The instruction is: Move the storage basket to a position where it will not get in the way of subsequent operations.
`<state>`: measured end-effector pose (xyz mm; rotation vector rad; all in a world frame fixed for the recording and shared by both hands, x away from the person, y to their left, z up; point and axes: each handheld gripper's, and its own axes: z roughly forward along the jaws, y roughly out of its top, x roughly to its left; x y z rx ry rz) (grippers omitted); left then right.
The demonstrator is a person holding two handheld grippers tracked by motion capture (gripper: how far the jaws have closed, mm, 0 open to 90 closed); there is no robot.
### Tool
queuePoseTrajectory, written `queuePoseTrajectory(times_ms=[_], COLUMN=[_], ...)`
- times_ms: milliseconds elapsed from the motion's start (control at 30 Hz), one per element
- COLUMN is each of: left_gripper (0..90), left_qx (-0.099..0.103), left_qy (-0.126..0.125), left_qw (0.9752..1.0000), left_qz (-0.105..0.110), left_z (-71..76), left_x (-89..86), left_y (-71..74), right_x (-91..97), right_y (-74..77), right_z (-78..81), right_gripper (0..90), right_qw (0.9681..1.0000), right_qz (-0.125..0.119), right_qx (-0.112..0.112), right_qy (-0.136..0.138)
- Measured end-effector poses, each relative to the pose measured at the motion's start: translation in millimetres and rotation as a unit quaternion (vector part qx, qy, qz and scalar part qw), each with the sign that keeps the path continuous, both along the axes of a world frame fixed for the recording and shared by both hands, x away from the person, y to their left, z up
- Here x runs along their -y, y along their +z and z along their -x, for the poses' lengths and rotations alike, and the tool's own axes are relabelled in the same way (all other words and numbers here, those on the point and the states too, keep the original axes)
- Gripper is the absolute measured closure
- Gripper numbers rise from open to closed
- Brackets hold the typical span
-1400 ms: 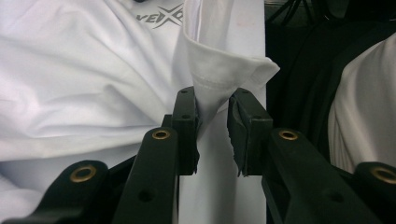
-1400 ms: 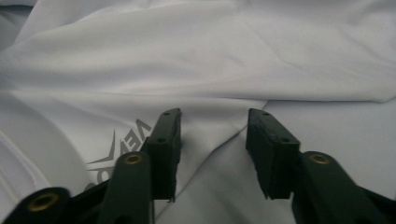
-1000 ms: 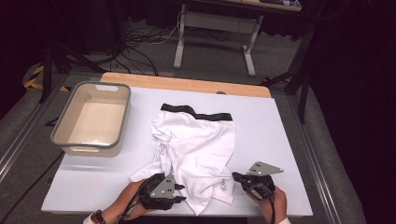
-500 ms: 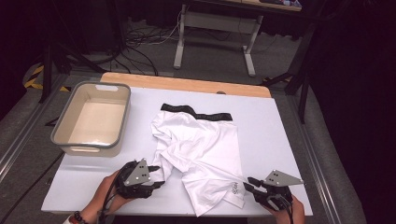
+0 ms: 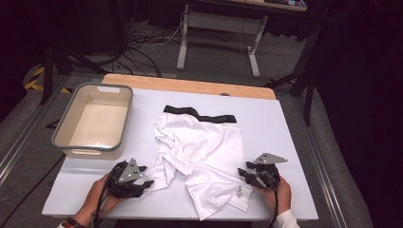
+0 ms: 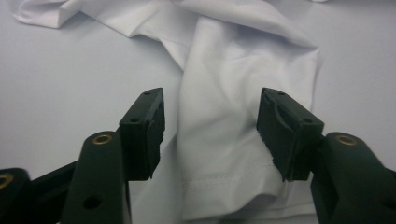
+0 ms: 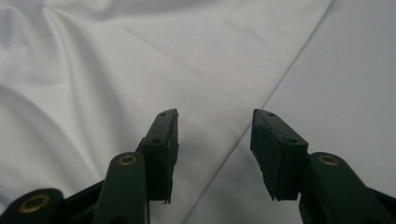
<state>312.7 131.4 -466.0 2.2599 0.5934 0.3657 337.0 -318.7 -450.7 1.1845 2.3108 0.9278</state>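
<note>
White shorts (image 5: 204,147) with a black waistband (image 5: 199,114) lie spread on the white table (image 5: 285,123), the waistband at the far side. My left gripper (image 5: 148,183) sits at the garment's near left corner. Its jaws have just been opening and straddle a folded hem (image 6: 224,140) without pressing on it; left gripper (image 6: 210,100) is open. My right gripper (image 5: 243,175) rests at the garment's near right edge. Its jaws have just been opening too, and the cloth edge (image 7: 116,70) runs slantwise under the open right gripper (image 7: 215,114).
A grey bin (image 5: 92,121) with a cream inside stands on the table's left side. A wooden strip (image 5: 190,85) borders the far edge. Table legs and cables lie on the floor beyond.
Both grippers let go of the cloth and opened. The left hand slid left toward the garment's corner. The near right leg of the shorts now lies pulled out flatter toward the front.
</note>
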Motion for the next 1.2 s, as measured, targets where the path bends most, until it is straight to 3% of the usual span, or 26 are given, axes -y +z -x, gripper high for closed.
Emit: queuePoseTrajectory(times_ms=[100, 233, 267, 300, 367, 500, 900, 1067, 1167, 1200], left_gripper=[54.2, 71.0, 73.8, 79.5, 82.4, 83.4, 82.7, 82.1, 79.6, 79.8], left_qx=[-0.015, -0.014, -0.012, -0.009, -0.008, -0.008, -0.009, -0.002, -0.005, -0.005], left_qy=[-0.008, -0.024, -0.026, -0.029, -0.041, -0.061, -0.109, -0.105, -0.094, -0.089], left_qw=[0.9998, 0.9996, 0.9996, 0.9995, 0.9991, 0.9981, 0.9940, 0.9944, 0.9956, 0.9959], left_qz=[0.007, 0.006, 0.003, -0.001, -0.006, -0.005, 0.002, -0.009, 0.004, 0.010], left_z=[-0.3, 3.5, 5.1, 6.8, 10.3, 16.3, 40.2, 49.8, 51.0, 51.6], left_x=[-0.5, 4.3, 6.9, 9.3, 13.9, 21.2, 40.0, 37.0, 26.2, 23.4], left_y=[0.1, 0.6, 1.1, 1.8, 2.9, 4.4, 11.0, 12.3, 14.5, 15.3], right_x=[2.2, 4.9, 4.4, 3.4, 3.9, 11.5, 57.8, 63.3, 64.0, 64.0], right_y=[-0.3, 0.8, 1.4, 3.0, 4.1, 6.0, 10.2, 9.7, 10.1, 10.2], right_z=[-3.7, -1.8, -0.8, 0.9, 2.1, 3.7, 7.2, 8.0, 9.3, 10.1], right_gripper=[58.5, 86.6, 88.5, 89.2, 89.4, 89.4, 89.6, 89.6, 89.5, 88.3], right_qw=[0.9999, 0.9999, 0.9998, 0.9998, 0.9998, 0.9996, 0.9959, 0.9947, 0.9942, 0.9932], right_qz=[-0.009, -0.010, -0.007, 0.008, 0.015, 0.027, 0.007, 0.004, 0.004, 0.017], right_qx=[-0.002, -0.008, -0.010, -0.008, -0.006, 0.002, 0.018, 0.019, 0.023, 0.029], right_qy=[-0.007, 0.011, 0.015, 0.018, 0.015, -0.003, -0.089, -0.101, -0.105, -0.112])
